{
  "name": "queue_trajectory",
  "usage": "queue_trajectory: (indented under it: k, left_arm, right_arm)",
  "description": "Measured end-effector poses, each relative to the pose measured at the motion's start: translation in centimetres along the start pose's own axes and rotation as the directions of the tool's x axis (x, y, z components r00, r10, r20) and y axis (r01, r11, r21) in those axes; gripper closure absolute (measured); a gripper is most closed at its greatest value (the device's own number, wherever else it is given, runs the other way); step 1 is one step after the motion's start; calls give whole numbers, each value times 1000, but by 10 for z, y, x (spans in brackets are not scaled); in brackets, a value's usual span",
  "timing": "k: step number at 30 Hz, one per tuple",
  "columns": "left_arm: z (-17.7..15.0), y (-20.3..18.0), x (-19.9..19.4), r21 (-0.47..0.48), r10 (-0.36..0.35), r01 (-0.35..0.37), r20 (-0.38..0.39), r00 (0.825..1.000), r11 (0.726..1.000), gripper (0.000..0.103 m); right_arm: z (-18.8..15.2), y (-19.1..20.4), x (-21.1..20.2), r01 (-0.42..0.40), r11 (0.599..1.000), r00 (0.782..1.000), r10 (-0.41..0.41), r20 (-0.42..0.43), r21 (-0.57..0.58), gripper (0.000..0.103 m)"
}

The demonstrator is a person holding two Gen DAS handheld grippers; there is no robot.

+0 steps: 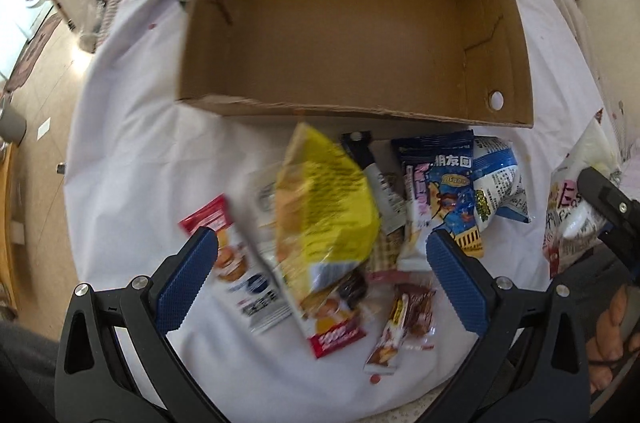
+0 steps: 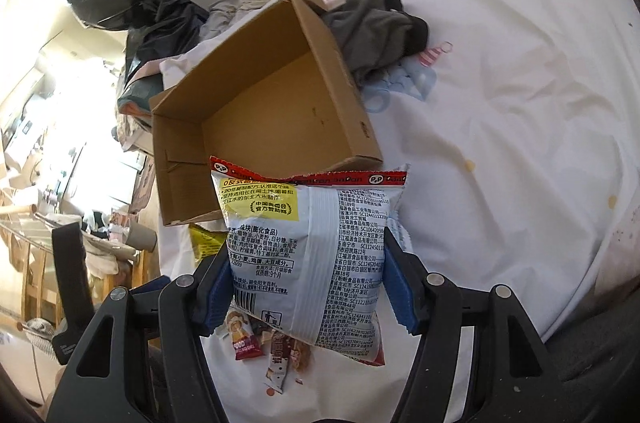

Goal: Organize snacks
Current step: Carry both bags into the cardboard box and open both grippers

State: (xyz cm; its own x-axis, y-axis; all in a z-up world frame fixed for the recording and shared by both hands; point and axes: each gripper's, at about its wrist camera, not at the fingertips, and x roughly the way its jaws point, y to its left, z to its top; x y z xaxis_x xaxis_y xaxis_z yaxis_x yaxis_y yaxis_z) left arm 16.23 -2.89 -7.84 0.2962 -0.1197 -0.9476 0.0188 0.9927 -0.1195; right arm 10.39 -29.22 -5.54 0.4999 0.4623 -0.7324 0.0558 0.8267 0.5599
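1. Your right gripper (image 2: 308, 287) is clamped on a white puffed-snack bag (image 2: 312, 255). The blue pads press into both its sides at mid-opening, because the bag is wide and air-filled. In the left wrist view this same bag shows at 3 o'clock, with a dark fingertip across it.
2. You hold it lifted off the white sheet (image 2: 500, 103), with its red-sealed top edge toward the cardboard box (image 2: 276, 103) at 12 o'clock. That looks like a set-up for dropping it inside.
3. The box sits empty with its open top up, so nothing is sorted yet.
4. Your left gripper (image 1: 320, 279) is spread wide and holds nothing. It hovers over the snack pile, which suits picking the next packet.
5. The yellow bag (image 1: 324, 207) lies between those open jaws at 12 o'clock, on top of other packets; the blue bag (image 1: 444, 191) lies at 1 o'clock, just before the box's near wall.
6. Small wrapped bars (image 1: 400, 327) lie loose at 5 o'clock.
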Motion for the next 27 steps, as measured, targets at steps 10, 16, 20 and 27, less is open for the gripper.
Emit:
queue_trajectory:
  k: [10,16,20,27]
  left_arm:
    - [12,-15,38,26,40,-38,-72,997,999,31]
    - [13,-4,32,-25,26,-28,-83,996,999,53]
    - [5,1,19,-29,10,-11,-58,998,1000,59]
    - [-16,0,-31,3,16,-16,49,999,1000,59]
  right_arm:
    - [4,-3,8,-14,1000,1000,14,-9,25,36]
    - [5,0,12,-21,1000,1000,21,-17,14,36]
    - [5,0,11,-39,999,999,40,-13,23,36]
    - [5,2,4,-55,998,998,55,17,18,36]
